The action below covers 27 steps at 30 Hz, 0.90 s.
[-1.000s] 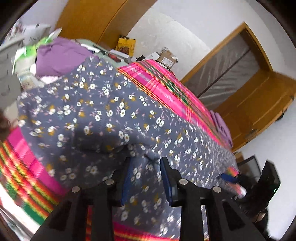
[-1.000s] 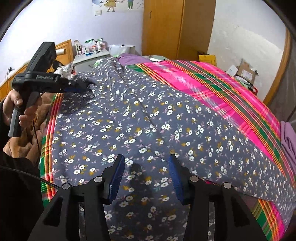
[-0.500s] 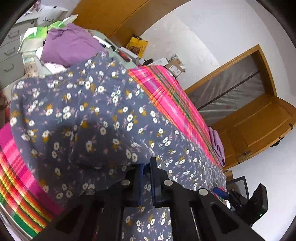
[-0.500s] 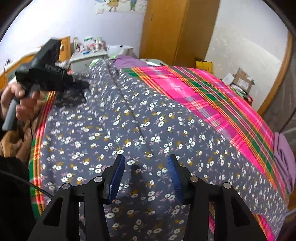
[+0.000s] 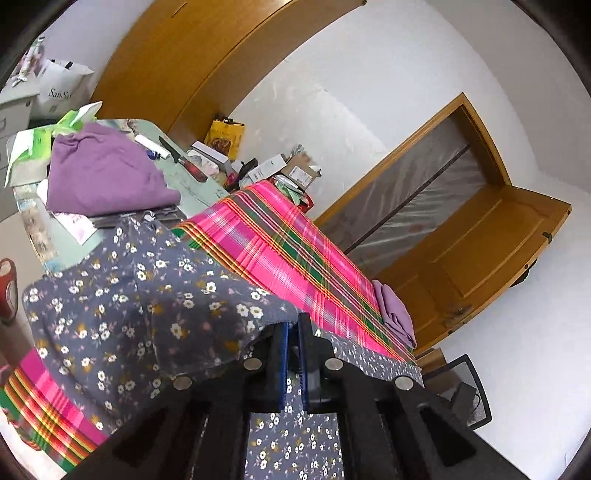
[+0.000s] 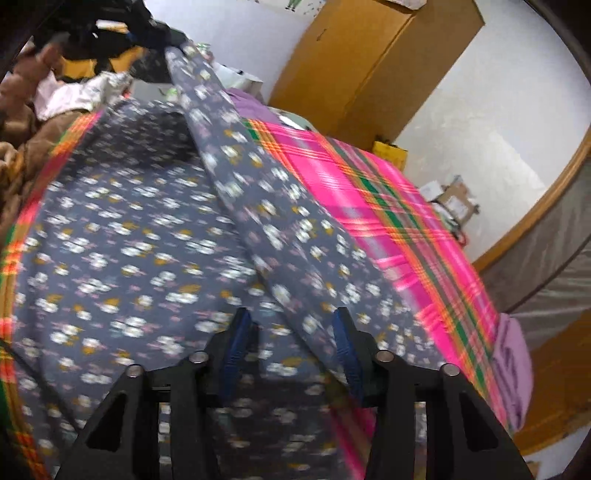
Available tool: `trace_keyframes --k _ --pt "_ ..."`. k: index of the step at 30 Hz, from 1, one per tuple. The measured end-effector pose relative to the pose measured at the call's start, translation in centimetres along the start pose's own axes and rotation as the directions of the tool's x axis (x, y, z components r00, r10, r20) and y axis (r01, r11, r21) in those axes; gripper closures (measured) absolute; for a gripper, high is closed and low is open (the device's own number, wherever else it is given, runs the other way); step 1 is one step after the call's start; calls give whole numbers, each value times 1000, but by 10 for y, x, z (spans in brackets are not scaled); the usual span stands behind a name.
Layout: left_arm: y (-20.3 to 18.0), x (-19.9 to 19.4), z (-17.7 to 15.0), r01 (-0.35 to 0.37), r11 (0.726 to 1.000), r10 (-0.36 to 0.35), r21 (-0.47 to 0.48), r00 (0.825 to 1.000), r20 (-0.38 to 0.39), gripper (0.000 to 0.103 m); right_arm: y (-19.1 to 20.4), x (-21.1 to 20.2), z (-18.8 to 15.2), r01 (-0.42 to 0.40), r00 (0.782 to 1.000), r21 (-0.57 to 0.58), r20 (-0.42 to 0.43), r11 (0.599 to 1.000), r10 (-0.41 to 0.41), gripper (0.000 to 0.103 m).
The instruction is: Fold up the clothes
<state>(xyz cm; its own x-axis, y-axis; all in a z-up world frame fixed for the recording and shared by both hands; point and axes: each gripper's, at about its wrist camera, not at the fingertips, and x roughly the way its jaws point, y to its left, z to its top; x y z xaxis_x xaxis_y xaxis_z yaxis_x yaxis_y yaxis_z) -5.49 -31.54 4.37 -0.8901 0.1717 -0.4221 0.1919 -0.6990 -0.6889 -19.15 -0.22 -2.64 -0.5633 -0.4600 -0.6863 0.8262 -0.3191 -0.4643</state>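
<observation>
We hold a grey floral garment (image 5: 155, 314) spread over a bed covered with a pink plaid blanket (image 5: 291, 258). Our left gripper (image 5: 291, 354) is pinched nearly shut on a fold of the floral cloth, its blue pads pressed together with the fabric rising from between them and draping away to the left. From the right wrist view the same gripper (image 6: 147, 27) shows at the top left, dark and partly hidden, with the cloth pulled up into a long raised ridge that runs from it down across the bed toward us.

Our right gripper (image 6: 291, 343) sits low over the near part of the garment (image 6: 129, 240), its jaws about half wide and closing. The floral cloth lies between the blue pads (image 6: 236, 343), and the lower end of the ridge passes close to the right pad, but the picture is blurred and we cannot tell whether the pads press on the fabric.

The garment covers the near and left part of the bed; the plaid blanket (image 6: 388, 206) is bare on the far right side. A folded purple cloth (image 5: 397, 317) rests at the far edge of the blanket, and a purple garment (image 5: 99, 173) lies on a cluttered table (image 5: 192, 192) beyond the bed's head. A wooden wardrobe (image 5: 192, 62) stands behind, with a wooden door (image 5: 491, 243) to the right.
</observation>
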Motion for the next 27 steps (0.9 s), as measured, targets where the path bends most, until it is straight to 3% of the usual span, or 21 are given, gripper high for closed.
trace_keyframes --k 1,3,7,11,15,18,21,25,27 --pt "-1 1 2 -1 1000 1 1 1000 0 98 -4 2 -2 20 1000 4 -12 1000 -20 87" --pt "-2 2 6 -3 1000 3 7 1000 -1 98 -14 6 -7 61 998 26 -32 998 -60 97" --pt "-8 7 14 -4 999 4 34 1000 3 98 -39 -3 -7 82 997 117 -8 990 -82 100" --pt "-16 -5 25 18 998 -20 64 999 40 98 -52 -41 8 126 989 131 67 983 -135 100" --pt "-21 -28 29 26 995 -33 100 997 77 98 -51 -82 19 119 981 113 137 986 -134 100" --pt "-11 -42 20 -24 993 15 116 997 71 98 -30 -106 25 77 983 64 163 995 -86 100" --pt "5 -50 6 -93 988 88 126 995 45 98 6 -113 22 -22 991 -28 135 999 25 100" --pt "58 -29 -33 -148 989 150 28 978 -143 98 47 -76 -4 -198 980 -85 -16 976 198 100" --pt "74 -21 -47 -171 985 167 -4 968 -189 98 56 -60 -15 -250 967 -69 -77 966 244 100"
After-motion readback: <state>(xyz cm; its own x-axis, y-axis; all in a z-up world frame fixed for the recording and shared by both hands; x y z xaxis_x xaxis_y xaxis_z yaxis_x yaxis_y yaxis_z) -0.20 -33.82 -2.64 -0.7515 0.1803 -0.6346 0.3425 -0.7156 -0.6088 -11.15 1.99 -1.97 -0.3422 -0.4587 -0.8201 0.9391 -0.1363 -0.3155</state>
